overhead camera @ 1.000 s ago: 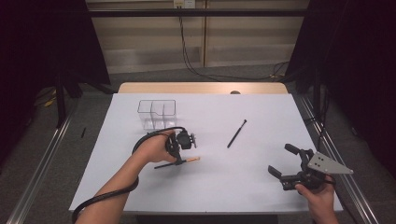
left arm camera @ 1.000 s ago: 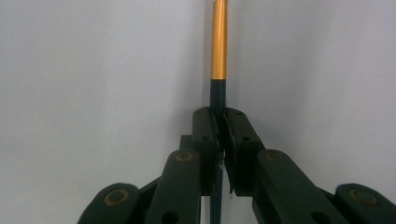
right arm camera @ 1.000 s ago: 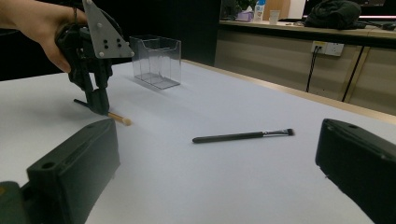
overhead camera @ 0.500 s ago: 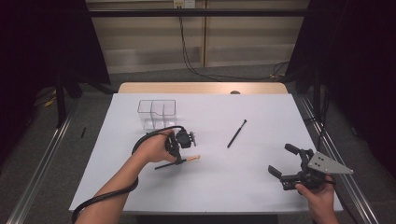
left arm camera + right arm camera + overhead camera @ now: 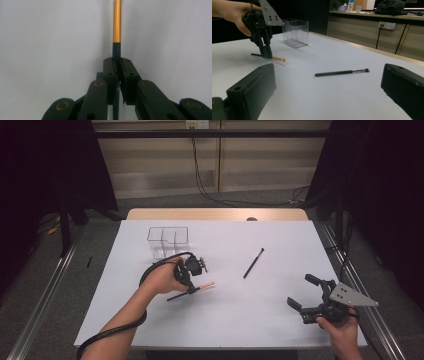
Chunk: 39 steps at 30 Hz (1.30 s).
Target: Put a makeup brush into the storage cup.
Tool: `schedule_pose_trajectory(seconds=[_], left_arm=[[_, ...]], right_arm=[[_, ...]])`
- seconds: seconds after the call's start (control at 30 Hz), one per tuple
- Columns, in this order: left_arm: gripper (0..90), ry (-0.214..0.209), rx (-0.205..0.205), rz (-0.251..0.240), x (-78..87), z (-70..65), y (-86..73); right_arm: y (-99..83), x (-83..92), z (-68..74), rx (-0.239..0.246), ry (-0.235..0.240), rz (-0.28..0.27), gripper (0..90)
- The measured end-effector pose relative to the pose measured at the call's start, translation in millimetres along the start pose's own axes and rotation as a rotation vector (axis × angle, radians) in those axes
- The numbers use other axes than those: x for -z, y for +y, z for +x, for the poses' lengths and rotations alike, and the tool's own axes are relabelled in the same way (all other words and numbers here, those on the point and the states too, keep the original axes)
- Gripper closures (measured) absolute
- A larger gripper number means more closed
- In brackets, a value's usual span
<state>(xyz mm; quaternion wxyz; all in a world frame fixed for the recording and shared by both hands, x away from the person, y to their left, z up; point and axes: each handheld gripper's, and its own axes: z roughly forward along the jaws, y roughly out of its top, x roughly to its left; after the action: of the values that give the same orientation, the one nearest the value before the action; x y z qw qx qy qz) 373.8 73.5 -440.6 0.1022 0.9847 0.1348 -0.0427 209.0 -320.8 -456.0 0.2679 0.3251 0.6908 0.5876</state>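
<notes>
Left gripper (image 5: 191, 289) clamped on slim black-and-gold brush (image 5: 116, 27); right gripper (image 5: 306, 293) wide, empty.

Both hands low over the table, one gripper closed, the other spread

The left forearm reaches in from the lower left of the high view, its hand wrapped round the left gripper (image 5: 190, 285), which points down at the table with its jaws pressed together on a thin stick (image 5: 116, 30). The right hand (image 5: 336, 327) sits near the lower right table edge, holding the right gripper (image 5: 302, 292) level, its jaws standing wide apart with nothing between them.
</notes>
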Motion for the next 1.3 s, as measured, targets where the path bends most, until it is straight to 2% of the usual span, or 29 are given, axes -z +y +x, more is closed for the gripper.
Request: schedule_pose_trajectory(seconds=[0.07,0.2,0.3,0.33,0.4,0.47,0.6,0.83,0.93,0.97,1.0,1.07,1.3], left_arm=[[83.6,0.009,0.015,-0.030,0.3,-0.6,-1.1],[83.6,-0.002,0.037,-0.077,4.5,1.6,-2.7],[83.6,-0.007,0.074,-0.133,6.7,3.4,-5.0],[83.6,-0.010,0.069,-0.141,7.7,5.1,-5.7],[83.6,0.000,0.093,-0.171,8.6,6.3,-7.7],[83.6,0.011,0.093,-0.194,9.7,7.3,-9.5],[83.6,0.039,0.118,-0.254,12.5,8.3,-13.0],[83.6,0.054,0.185,-0.399,18.3,11.8,-20.2],[83.7,0.057,0.181,-0.439,21.6,14.2,-23.6],[83.7,0.059,0.216,-0.475,21.2,12.8,-24.0],[83.7,0.063,0.200,-0.476,23.1,14.5,-25.5],[83.6,0.061,0.229,-0.533,23.8,14.6,-27.5],[83.6,0.083,0.256,-0.634,26.7,16.8,-33.9]], right_arm=[[0.1,0.2,0.1,-0.001,0.000,0.000,0.0],[0.1,0.2,0.1,-0.001,0.000,0.000,0.0],[0.2,0.3,0.4,-0.002,0.001,0.000,0.0],[0.3,0.3,0.4,-0.001,0.000,-0.001,0.0],[0.3,0.4,0.4,-0.001,0.001,0.000,0.0],[0.1,0.5,0.3,-0.001,0.000,0.001,0.0],[0.2,0.3,0.3,-0.001,0.001,0.000,0.0],[0.2,0.1,0.5,0.000,0.002,-0.001,0.0],[0.1,0.1,0.3,0.001,0.002,0.000,0.0],[0.1,0.1,0.4,-0.001,0.002,0.000,0.0],[0.2,0.0,0.4,0.000,0.003,-0.001,0.0],[0.3,0.0,0.5,0.003,0.003,0.000,0.0],[0.2,-0.1,0.4,0.000,0.004,-0.001,0.0]])
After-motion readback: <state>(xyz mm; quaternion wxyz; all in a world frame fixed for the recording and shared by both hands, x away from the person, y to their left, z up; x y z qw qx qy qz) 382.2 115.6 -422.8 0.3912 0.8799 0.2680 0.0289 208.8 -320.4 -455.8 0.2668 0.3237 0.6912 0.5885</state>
